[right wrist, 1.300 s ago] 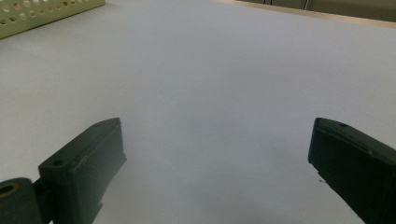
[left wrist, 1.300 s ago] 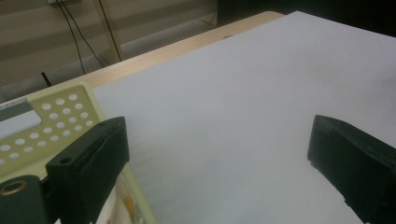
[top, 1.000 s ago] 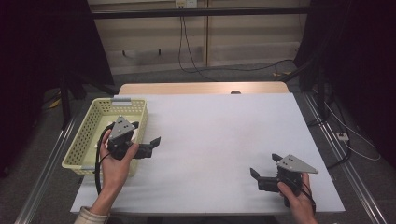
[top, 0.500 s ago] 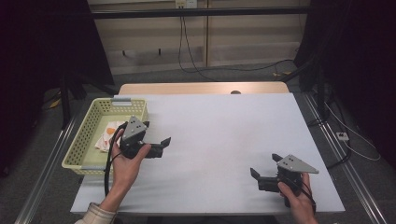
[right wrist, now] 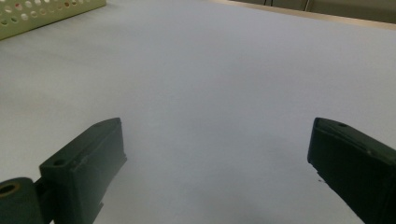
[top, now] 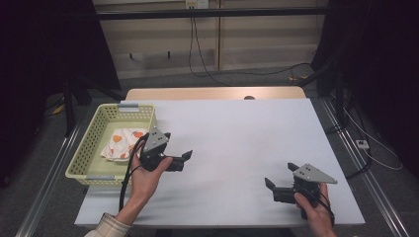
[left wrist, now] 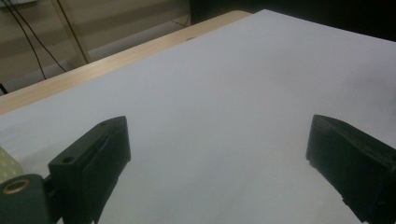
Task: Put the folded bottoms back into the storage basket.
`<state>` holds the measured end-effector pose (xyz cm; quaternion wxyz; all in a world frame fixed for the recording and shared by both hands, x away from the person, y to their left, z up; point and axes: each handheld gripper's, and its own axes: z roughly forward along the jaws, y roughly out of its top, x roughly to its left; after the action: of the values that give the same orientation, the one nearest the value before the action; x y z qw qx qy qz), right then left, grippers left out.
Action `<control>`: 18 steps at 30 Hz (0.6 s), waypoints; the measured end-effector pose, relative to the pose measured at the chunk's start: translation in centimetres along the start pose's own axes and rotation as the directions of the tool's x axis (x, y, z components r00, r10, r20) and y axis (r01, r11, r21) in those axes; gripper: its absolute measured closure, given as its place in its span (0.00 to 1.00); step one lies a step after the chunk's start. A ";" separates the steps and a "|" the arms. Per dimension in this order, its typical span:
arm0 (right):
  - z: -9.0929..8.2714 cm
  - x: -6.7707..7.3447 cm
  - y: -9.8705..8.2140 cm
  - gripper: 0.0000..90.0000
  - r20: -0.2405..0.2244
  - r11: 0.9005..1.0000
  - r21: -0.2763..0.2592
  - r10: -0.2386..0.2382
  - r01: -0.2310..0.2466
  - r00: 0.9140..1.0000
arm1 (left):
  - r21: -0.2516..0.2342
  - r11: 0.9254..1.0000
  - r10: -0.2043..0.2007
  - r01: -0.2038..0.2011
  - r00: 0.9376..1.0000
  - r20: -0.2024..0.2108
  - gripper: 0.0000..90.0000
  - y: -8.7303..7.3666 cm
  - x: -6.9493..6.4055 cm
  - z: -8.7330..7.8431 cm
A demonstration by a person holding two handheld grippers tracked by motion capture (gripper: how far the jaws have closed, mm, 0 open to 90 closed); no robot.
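Note:
A yellow perforated basket [top: 94, 148] stands at the table's left edge, with a white cloth with orange hearts [top: 122, 143] lying in it. Just right of the basket, a hand holds my left gripper [top: 178, 146] over the white table [top: 237, 128], jaws pointing right. In the left gripper view the left gripper [left wrist: 219, 154] is open, with only bare table between its jaws. My right gripper [top: 280, 175] rests near the front right, jaws pointing left. The right gripper [right wrist: 217, 158] is open and holds nothing.
A basket wall [right wrist: 46, 11] shows far off at the top left of the right gripper view. A wooden strip [top: 212, 94] borders the table's far side. Metal rails [top: 356, 158] run along both sides, and cables [top: 375, 148] lie on the floor.
My left gripper has moved right, from over the basket's near corner out over the table. The cloth in the basket now shows. The right gripper has not moved.

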<state>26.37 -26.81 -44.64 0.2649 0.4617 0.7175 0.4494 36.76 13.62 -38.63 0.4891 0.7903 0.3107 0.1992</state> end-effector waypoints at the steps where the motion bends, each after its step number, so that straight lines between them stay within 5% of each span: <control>1: 0.0 0.0 0.0 0.04 0.000 1.000 0.000 -0.002 0.002 1.000 | -0.006 1.000 -0.001 0.001 1.000 -0.002 0.07 -0.1 -0.1 0.0; 18: 0.0 0.0 0.0 0.04 -0.002 1.000 0.000 0.004 -0.004 1.000 | 0.003 1.000 0.006 -0.006 1.000 0.006 0.06 -3.2 -1.4 0.5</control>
<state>26.38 -26.79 -44.68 0.2630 0.4626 0.7168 0.4505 35.12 13.42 -41.72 0.4883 0.7925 0.3071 0.1978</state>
